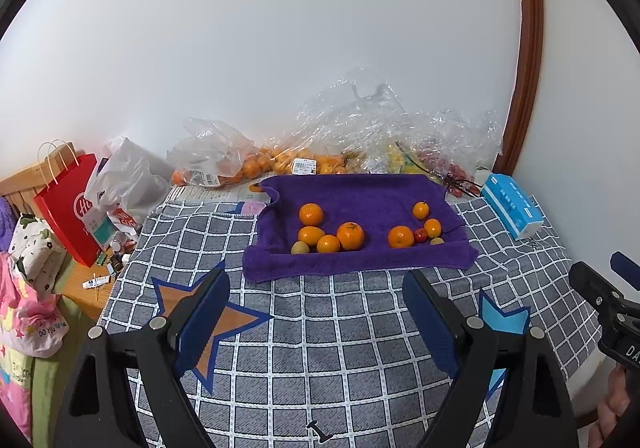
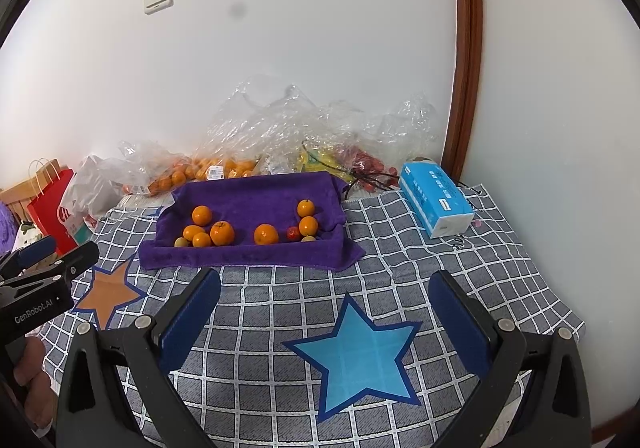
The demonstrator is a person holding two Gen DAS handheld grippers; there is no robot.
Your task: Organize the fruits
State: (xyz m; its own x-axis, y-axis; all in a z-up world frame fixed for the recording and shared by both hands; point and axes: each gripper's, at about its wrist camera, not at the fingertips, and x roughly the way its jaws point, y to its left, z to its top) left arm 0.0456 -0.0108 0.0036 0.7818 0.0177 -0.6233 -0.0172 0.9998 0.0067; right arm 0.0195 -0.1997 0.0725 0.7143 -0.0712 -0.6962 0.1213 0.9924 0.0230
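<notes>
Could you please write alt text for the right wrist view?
Open right gripper hovers over a checked cloth, facing a purple towel holding loose oranges and smaller fruit, with bagged fruit behind.

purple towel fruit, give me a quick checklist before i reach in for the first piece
1. Left gripper open with nothing between its fingers: ok.
2. Right gripper open with nothing between its fingers: ok.
3. Path to the purple towel: only bare checked cloth lies between both grippers and its near edge: ok.
4. Fruit in sight: oranges in a left cluster around the big orange and a right cluster with a small red fruit: ok.
5. Room for the fingers: fruit in each cluster touch or nearly touch, apart from the upper-left orange: not ok.
6. Where sorted fruit should go: no bowl or tray visible: cannot tell.
</notes>
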